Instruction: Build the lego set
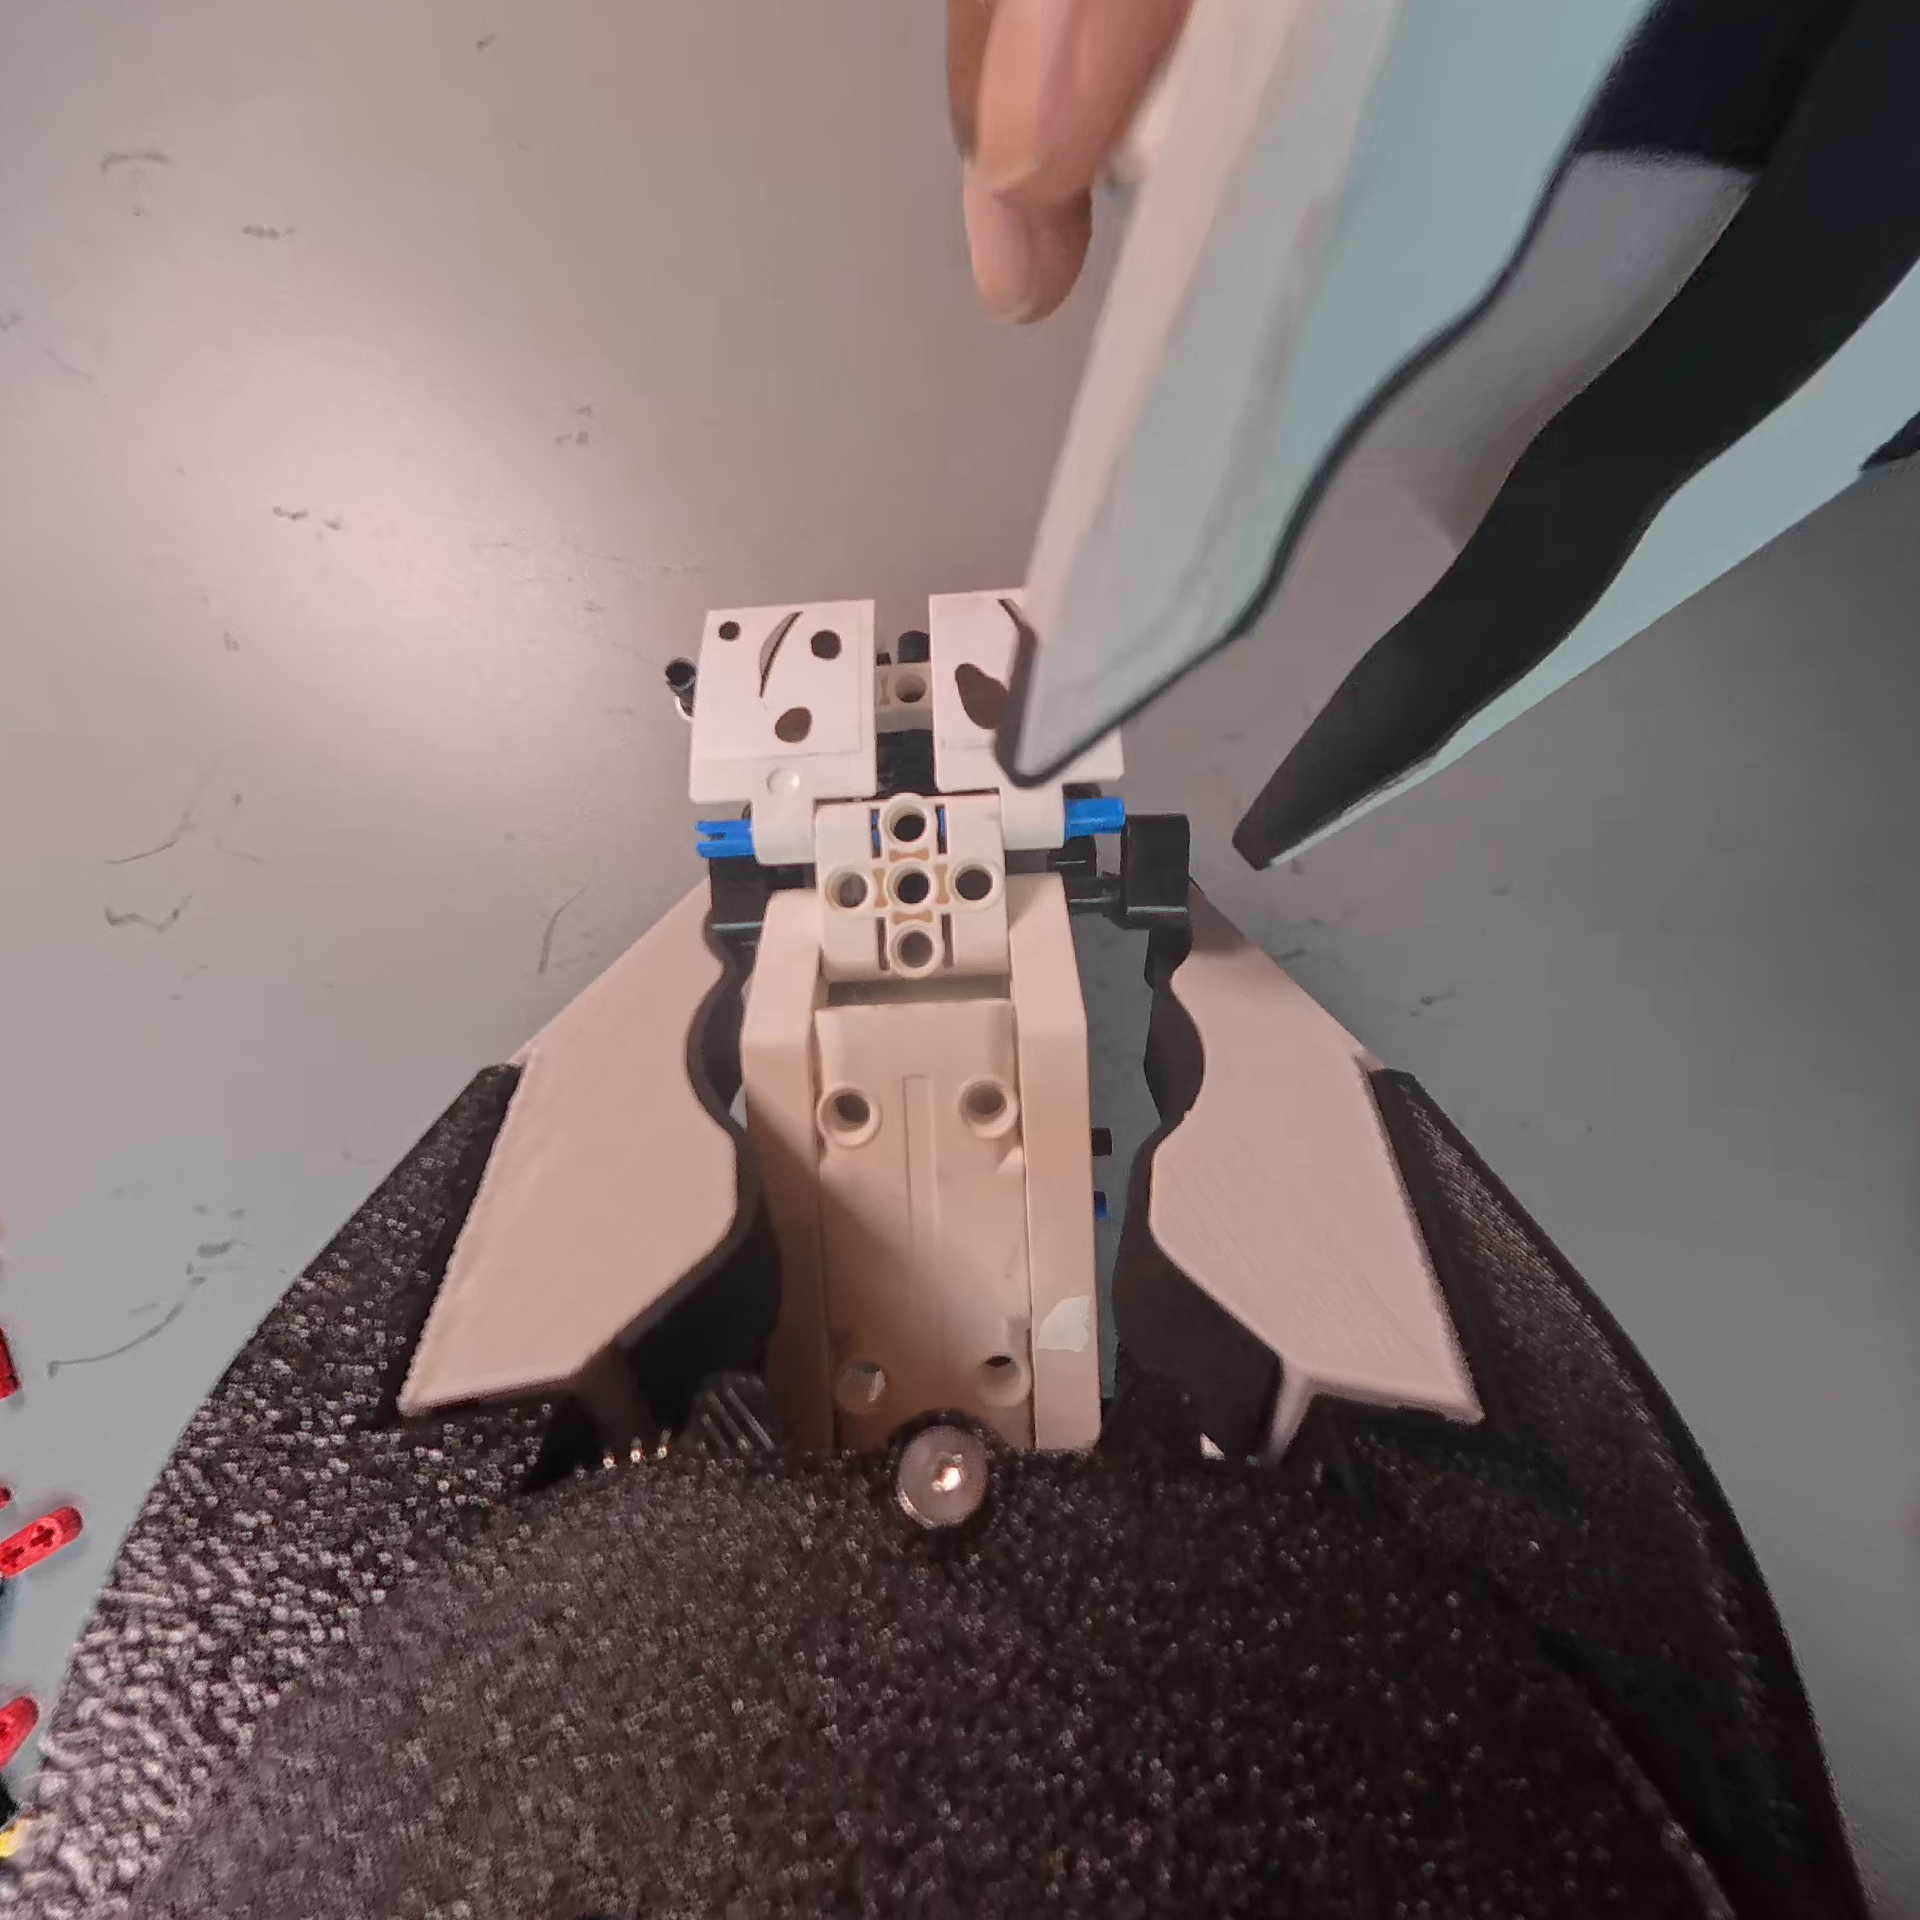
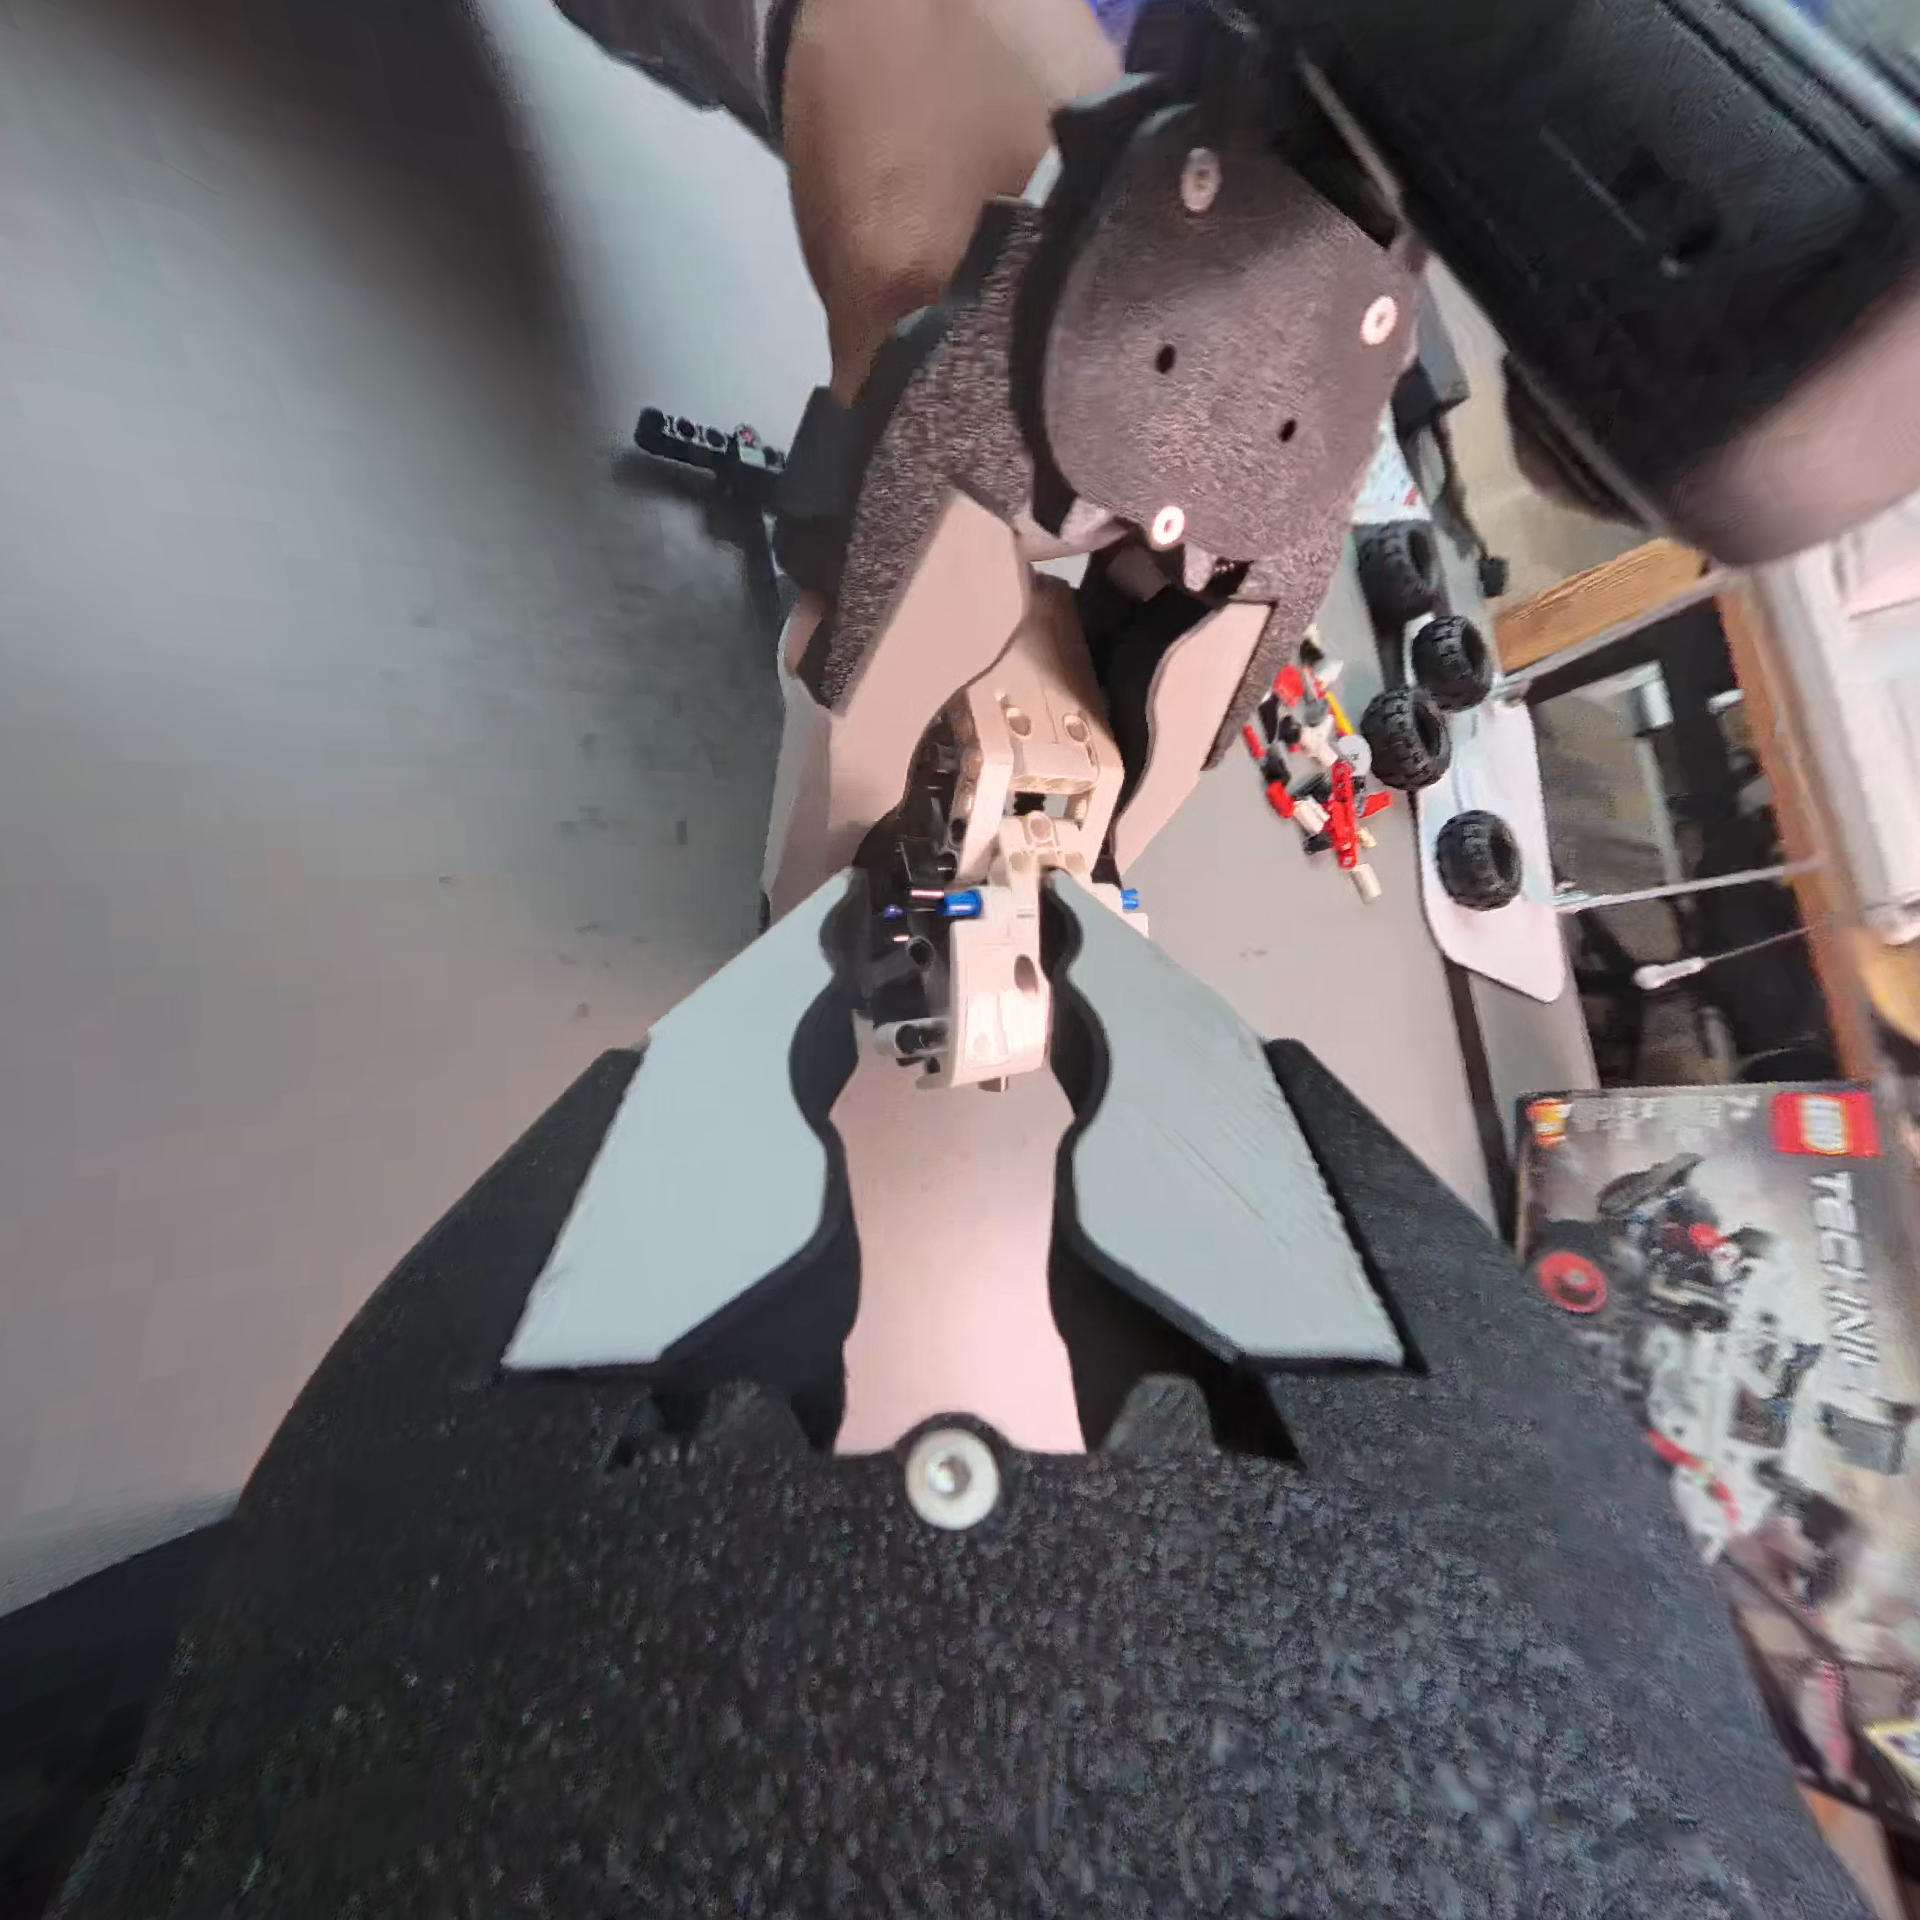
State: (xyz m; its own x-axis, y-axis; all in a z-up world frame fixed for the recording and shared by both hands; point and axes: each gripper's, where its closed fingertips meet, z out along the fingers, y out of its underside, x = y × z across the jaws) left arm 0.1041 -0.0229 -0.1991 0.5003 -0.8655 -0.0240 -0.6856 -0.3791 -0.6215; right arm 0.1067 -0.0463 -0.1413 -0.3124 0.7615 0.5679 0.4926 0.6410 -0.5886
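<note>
A white and black lego assembly (image 1: 914, 1143) with blue pins is held between both grippers above the grey table (image 1: 364, 520). My left gripper (image 1: 940, 904) is shut on its long white body, one finger on each side. My right gripper (image 1: 1143, 810) comes in from the upper right, and its near finger hides part of the right spotted white panel. In the right wrist view my right gripper (image 2: 956, 894) has its jaws close around the assembly's front end (image 2: 987, 997), touching the black parts and the white panel. The left gripper (image 2: 966, 862) faces it, holding the other end.
Red lego pieces (image 1: 42, 1538) lie at the table's left edge. In the right wrist view, several black tyres (image 2: 1403, 738), loose red and white parts (image 2: 1320, 779) and the set's box (image 2: 1714, 1299) sit to the right. A black beam (image 2: 707, 436) lies farther back. A hand (image 1: 1029, 156) holds the right gripper. The tips of one gripper are about 6 centimetres away from the tips of the other.
</note>
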